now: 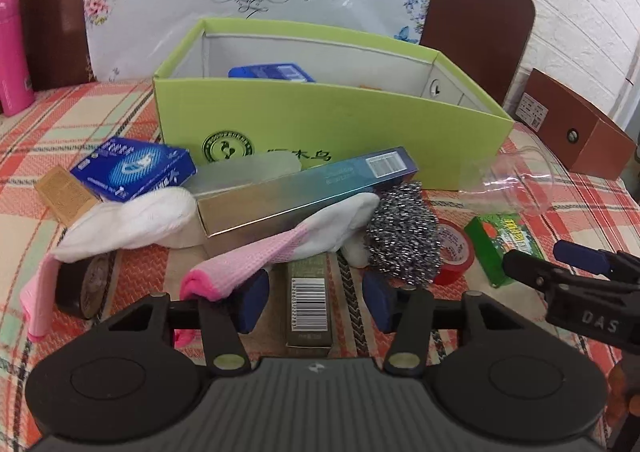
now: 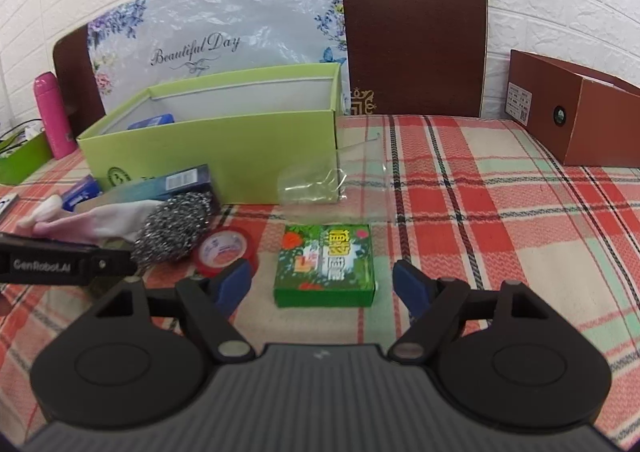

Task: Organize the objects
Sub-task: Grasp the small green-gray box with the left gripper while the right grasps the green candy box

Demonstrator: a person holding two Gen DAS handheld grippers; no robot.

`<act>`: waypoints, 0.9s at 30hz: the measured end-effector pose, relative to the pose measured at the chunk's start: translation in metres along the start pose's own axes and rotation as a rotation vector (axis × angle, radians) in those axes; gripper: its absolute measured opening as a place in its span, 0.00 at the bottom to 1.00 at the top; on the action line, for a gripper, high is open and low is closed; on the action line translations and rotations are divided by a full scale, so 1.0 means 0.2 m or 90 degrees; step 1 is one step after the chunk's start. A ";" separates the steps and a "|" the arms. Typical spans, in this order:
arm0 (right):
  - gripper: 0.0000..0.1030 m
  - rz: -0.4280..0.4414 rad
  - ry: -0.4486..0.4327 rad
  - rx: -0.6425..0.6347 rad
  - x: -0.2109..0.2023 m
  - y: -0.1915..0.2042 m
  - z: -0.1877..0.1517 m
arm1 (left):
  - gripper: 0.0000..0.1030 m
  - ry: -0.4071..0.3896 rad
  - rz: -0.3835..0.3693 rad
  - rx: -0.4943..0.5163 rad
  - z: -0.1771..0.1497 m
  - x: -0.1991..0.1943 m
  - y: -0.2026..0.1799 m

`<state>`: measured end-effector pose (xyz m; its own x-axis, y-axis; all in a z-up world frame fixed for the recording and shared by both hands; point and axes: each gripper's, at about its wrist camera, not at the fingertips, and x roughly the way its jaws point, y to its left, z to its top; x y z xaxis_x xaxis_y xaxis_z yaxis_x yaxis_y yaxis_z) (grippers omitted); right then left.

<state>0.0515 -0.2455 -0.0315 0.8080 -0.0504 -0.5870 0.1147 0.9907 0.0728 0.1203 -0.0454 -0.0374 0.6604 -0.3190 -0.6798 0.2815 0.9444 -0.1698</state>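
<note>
Objects for sorting mostly lie loose on the checked worktop [image 2: 480, 187], so I judge the job barely begun: only a blue pack [image 1: 272, 72] shows inside the light green box [image 1: 320, 119], which stands beyond both pairs of my jaws. Between my left jaws [image 1: 316, 304], which stand partly open with nothing pressed by the pads, lies a small olive box with a barcode [image 1: 310, 308], lengthwise along the gap; I take it as the next pick on that side, though the pads are not yet on it. A pink and white sock [image 1: 256, 260] drapes against my left pad, so it could be caught in the closing. Just ahead of those jaws sit a long silver-teal carton [image 1: 304, 191], a steel scourer [image 1: 404, 232] and a second sock [image 1: 120, 219]; further to the left of the jaws are a blue box [image 1: 136, 167] and a tan box [image 1: 64, 193]. My right jaws [image 2: 324, 284] stand wide around a green printed box [image 2: 326, 266], pads clear of both its sides, not gripping. A red tape roll [image 2: 224, 250] lies just outside their left pad, and a clear plastic cup [image 2: 316, 187] lies on its side ahead, against the green box's front. Nearly everything is left to put away. A brown box [image 2: 580, 119] stands well off to the right, its use unclear to me.
</note>
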 end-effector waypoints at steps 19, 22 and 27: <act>0.59 0.119 0.067 -0.119 -0.10 0.20 -0.20 | 0.23 0.031 -0.065 0.073 -0.16 -0.18 0.03; 0.60 0.121 0.064 -0.127 -0.12 0.24 -0.21 | 0.24 0.030 -0.056 0.055 -0.15 -0.17 0.02; 0.64 0.110 0.059 -0.116 -0.12 0.25 -0.19 | 0.24 0.031 -0.075 0.061 -0.16 -0.18 0.01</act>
<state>0.0164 -0.1895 -0.0435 0.7493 0.1250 -0.6503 -0.1336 0.9904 0.0365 0.0744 -0.0297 -0.0351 0.5847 -0.4201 -0.6940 0.4212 0.8883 -0.1828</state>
